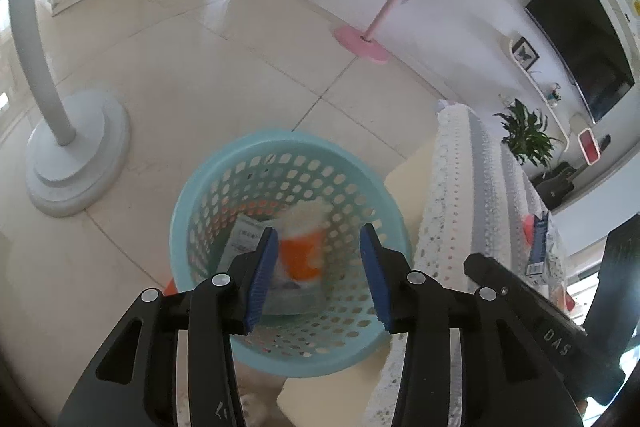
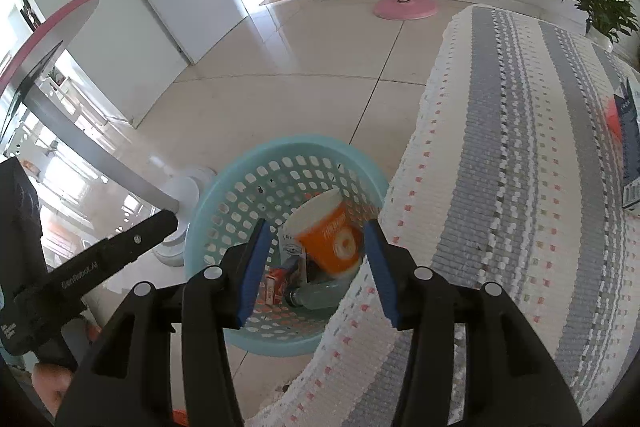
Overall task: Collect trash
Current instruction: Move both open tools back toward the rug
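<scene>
A light blue perforated basket (image 1: 280,141) (image 2: 300,143) stands on the tiled floor beside a covered piece of furniture. My left gripper (image 1: 318,239) hangs open over it. An orange paper cup (image 1: 302,255) shows blurred inside the basket, clear of both blue pads. My right gripper (image 2: 316,231) is open above the same basket, and the orange cup (image 2: 332,243) lies tilted below its fingers, not touched. A clear bottle (image 2: 316,297), a red-and-white carton (image 2: 274,287) and a paper packet (image 1: 246,235) also lie in the basket.
A grey-and-white crocheted cover (image 2: 520,147) (image 1: 460,187) drapes the furniture right of the basket, with a dark blue box (image 2: 630,131) on it. A white stand base (image 1: 76,163) is left of the basket. Further off are a pink stand base (image 2: 404,7) and a potted plant (image 2: 600,3).
</scene>
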`<state>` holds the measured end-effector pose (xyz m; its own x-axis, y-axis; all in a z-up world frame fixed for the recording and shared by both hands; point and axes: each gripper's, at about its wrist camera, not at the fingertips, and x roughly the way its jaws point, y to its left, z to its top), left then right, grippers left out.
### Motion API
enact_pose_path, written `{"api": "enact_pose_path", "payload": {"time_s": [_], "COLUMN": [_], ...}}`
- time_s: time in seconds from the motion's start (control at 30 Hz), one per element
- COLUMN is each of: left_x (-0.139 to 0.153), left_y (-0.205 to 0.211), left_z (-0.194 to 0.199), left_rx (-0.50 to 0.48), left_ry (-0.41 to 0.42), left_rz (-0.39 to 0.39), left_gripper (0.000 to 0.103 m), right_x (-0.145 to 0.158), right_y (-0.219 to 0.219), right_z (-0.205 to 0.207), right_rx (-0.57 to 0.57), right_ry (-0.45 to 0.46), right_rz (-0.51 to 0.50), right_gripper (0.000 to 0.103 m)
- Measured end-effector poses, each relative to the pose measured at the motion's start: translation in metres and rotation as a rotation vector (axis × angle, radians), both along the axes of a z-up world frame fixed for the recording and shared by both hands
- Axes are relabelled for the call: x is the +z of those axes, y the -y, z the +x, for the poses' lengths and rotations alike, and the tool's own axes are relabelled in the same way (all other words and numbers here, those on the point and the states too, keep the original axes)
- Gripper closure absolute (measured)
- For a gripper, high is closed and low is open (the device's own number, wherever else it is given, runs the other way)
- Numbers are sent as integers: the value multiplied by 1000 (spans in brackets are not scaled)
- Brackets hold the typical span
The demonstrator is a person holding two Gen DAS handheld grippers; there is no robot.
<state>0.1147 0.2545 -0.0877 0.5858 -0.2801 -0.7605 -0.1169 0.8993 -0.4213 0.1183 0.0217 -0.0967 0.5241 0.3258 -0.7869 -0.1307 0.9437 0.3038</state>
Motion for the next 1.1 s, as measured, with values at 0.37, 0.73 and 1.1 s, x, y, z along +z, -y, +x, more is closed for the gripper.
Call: {"api": "enact_pose_path", "payload": {"time_s": [0.37, 0.73, 1.1], "left_x": [56, 74, 37], "left_y": [81, 224, 303], "left_z": [-16, -32, -19], "left_rx": [-201, -474, -575], "left_ry": [203, 286, 225], "left_rz": [-76, -31, -17], "left_gripper": [62, 62, 62], "right_x": [70, 114, 54], "right_y": [61, 204, 290], "right_z": [-49, -103, -68], "right_rx": [-81, -285, -347], "right_ry": [170, 313, 211], "right_rz": [-74, -170, -238], "right_gripper": [57, 57, 46]}}
